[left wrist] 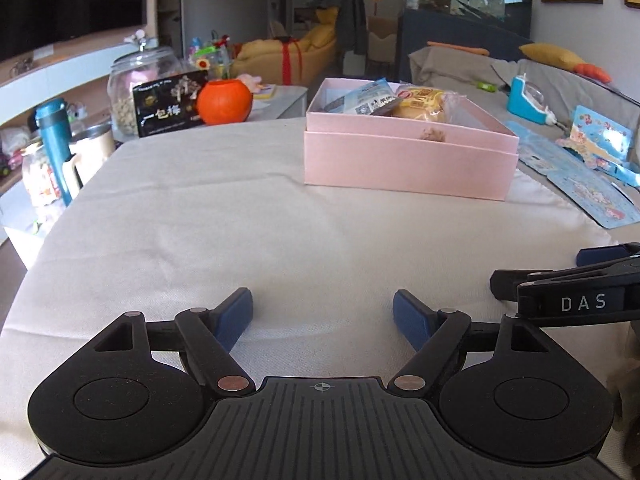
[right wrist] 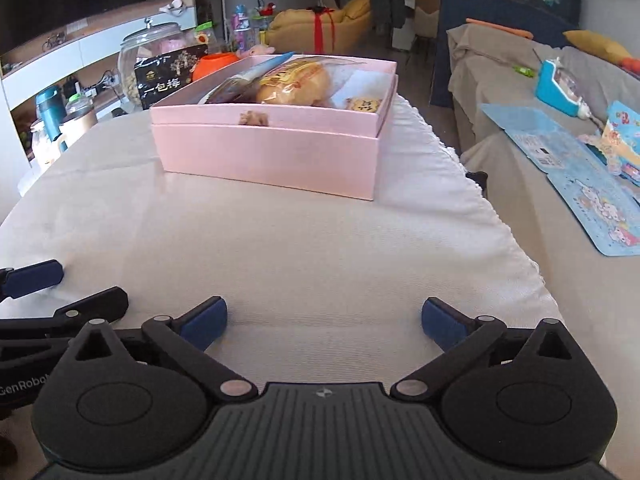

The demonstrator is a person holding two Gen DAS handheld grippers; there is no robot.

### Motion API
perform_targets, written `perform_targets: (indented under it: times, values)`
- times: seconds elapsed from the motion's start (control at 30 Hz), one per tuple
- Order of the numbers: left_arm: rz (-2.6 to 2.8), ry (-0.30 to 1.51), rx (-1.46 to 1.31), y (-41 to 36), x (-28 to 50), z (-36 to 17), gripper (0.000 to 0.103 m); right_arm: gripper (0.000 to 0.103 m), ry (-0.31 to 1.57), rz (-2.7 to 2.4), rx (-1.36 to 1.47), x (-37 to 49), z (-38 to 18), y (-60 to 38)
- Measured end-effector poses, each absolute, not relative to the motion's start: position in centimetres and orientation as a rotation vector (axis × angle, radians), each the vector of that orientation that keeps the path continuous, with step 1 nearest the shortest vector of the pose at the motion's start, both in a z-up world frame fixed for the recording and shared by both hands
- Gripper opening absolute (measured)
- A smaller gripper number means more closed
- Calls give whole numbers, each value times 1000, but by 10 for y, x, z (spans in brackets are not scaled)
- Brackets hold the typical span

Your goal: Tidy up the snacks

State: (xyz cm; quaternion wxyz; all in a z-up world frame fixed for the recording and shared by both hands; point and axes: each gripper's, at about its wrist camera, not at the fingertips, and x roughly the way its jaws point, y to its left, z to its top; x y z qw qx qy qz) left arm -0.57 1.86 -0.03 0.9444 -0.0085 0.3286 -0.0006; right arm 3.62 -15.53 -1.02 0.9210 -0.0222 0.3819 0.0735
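A pink box (left wrist: 408,160) (right wrist: 268,156) stands on the white-clothed table (left wrist: 240,232) (right wrist: 300,248), toward the far side. It holds several wrapped snacks: a yellow bread pack (left wrist: 424,106) (right wrist: 296,82) and a blue-white packet (left wrist: 364,98) (right wrist: 256,72). My left gripper (left wrist: 322,316) is open and empty, low over the near cloth. My right gripper (right wrist: 324,318) is open and empty beside it; its fingers (left wrist: 596,256) show at the left view's right edge. The left gripper's fingers (right wrist: 36,276) show at the right view's left edge.
Left of the table are a glass jar (left wrist: 138,80), a black snack bag (left wrist: 172,102), an orange pumpkin-shaped pot (left wrist: 224,100), a teal bottle (left wrist: 54,140) and a mug (left wrist: 90,152). On the right a grey sofa (right wrist: 592,288) carries blue printed card sheets (right wrist: 592,196) and a teal toy (right wrist: 558,86).
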Motion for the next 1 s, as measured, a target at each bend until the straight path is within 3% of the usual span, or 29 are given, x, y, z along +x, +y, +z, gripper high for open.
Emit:
perform_targets:
  times: [1.0]
  values:
    - [19,678,-9,13,1,-2,88,103,701,163,-40,24,-15,-164]
